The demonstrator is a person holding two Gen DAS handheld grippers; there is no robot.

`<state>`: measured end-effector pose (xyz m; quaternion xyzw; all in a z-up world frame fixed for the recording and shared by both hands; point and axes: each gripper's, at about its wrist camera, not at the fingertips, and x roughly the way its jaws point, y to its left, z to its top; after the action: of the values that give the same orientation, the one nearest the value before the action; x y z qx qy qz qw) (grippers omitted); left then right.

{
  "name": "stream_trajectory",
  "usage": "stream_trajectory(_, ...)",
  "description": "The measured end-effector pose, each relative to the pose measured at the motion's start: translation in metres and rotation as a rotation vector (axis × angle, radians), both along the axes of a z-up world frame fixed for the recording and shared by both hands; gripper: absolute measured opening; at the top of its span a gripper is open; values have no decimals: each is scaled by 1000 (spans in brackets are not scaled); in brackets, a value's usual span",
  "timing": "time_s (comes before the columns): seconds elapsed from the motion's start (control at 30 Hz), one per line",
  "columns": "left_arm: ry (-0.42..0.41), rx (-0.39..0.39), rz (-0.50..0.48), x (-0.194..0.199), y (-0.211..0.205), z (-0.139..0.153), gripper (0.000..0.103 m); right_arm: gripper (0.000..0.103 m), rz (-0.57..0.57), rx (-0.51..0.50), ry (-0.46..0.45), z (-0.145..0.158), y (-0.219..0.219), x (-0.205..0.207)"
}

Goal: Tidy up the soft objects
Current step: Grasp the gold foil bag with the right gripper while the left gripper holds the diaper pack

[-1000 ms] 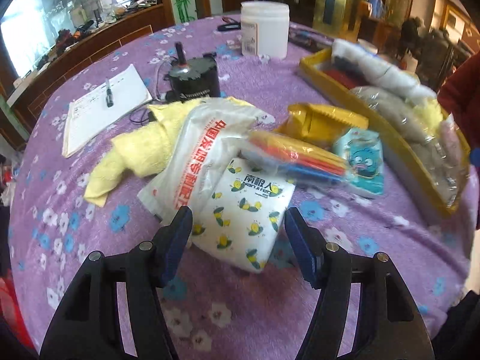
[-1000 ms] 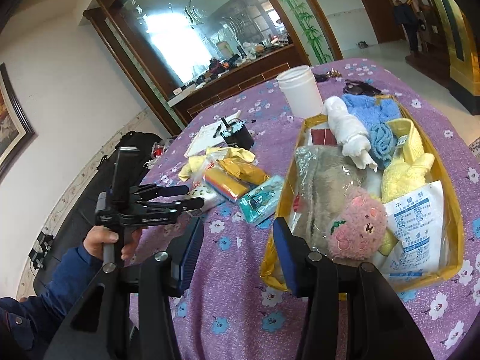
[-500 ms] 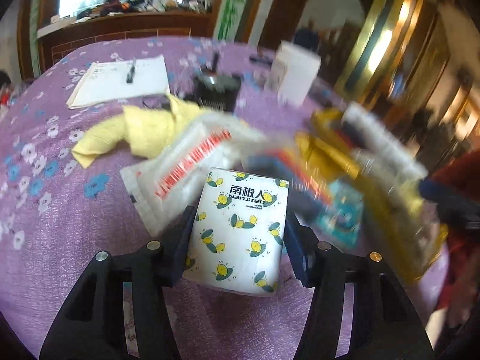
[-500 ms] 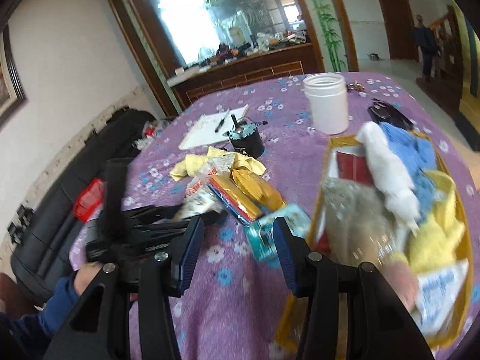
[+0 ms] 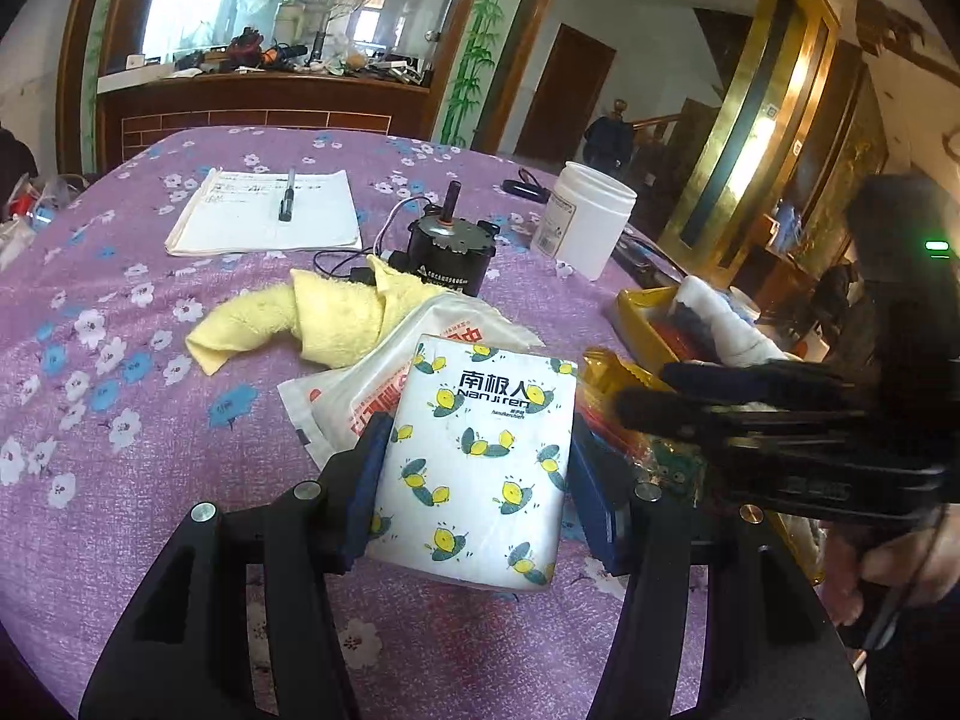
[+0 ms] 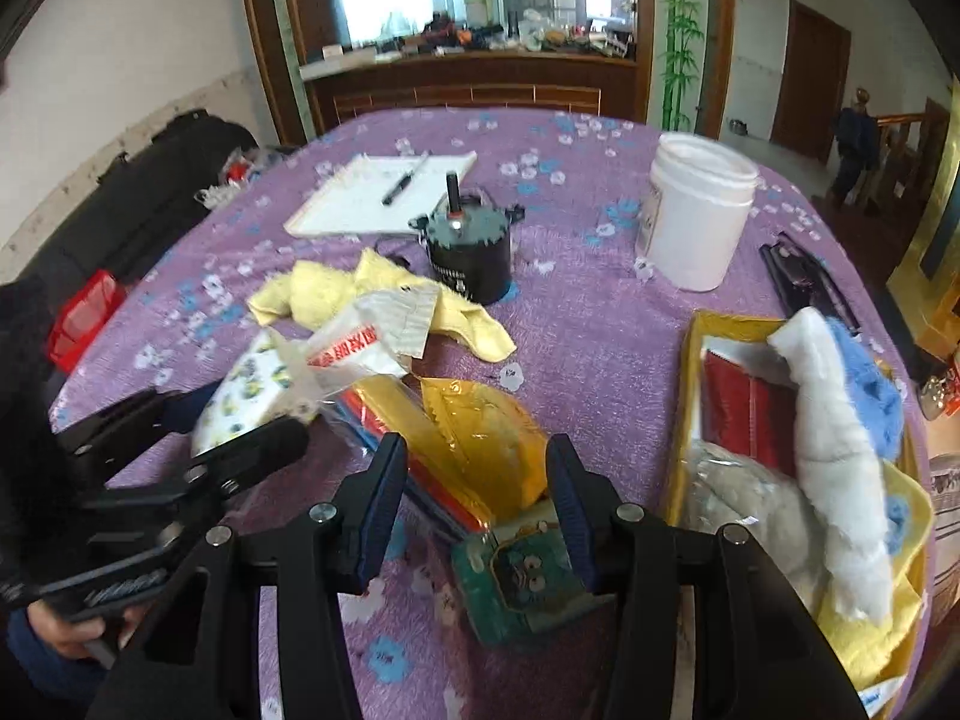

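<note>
Your left hand-held gripper (image 5: pixel 474 468) is clamped on the white tissue pack (image 5: pixel 480 456) with lemon print, both blue pads against its sides, the pack tilted above the counter (image 5: pixel 120 372) near its front edge; your right hand-held gripper (image 6: pixel 477 510) stands wide, nothing between its pads, poised over the gold foil bag (image 6: pixel 480 444) and the teal wipes packet (image 6: pixel 528 582); white plastic pouch (image 5: pixel 372 384) with red print lies just behind the tissue pack, overlapping the yellow towel (image 5: pixel 312 324); yellow tray (image 6: pixel 684 420) at the counter's right edge holds white, blue and yellow soft items.
</note>
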<state>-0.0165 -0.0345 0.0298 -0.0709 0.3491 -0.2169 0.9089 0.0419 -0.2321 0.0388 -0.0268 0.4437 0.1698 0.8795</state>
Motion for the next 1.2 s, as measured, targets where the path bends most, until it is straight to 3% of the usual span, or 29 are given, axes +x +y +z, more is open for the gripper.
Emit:
stream_trajectory(0.07,-1,-6,-2,0,1,1,56,42,-20,23,19,-6,-2,7)
stream_trajectory(0.1,-7,-8,-1,-1,1,1,56,31,-26,16,25,-8,-2,10)
stream_trajectory(0.27,-32,-19,4,-5,4,5,56,19,-63,111,0,-1,-15,-1)
stream_trajectory(0.4,-49,-15,1,-8,3,7,56,19,-71,269,-42,10,-31,-27)
stream_trajectory(0.57,-82,2,-3,-10,-1,10,56,19,-68,393,-40,12,-41,-42)
stream_trajectory(0.87,-66,17,-1,-11,-5,10,56,19,-78,505,-66,17,-69,-74)
stream_trajectory(1.0,-23,-42,-5,-16,-4,11,56,19,-102,536,-84,20,-88,-83)
stream_trajectory(1.2,-3,-31,-50,-30,-30,16,56,19,-116,581,-100,24,-108,-92)
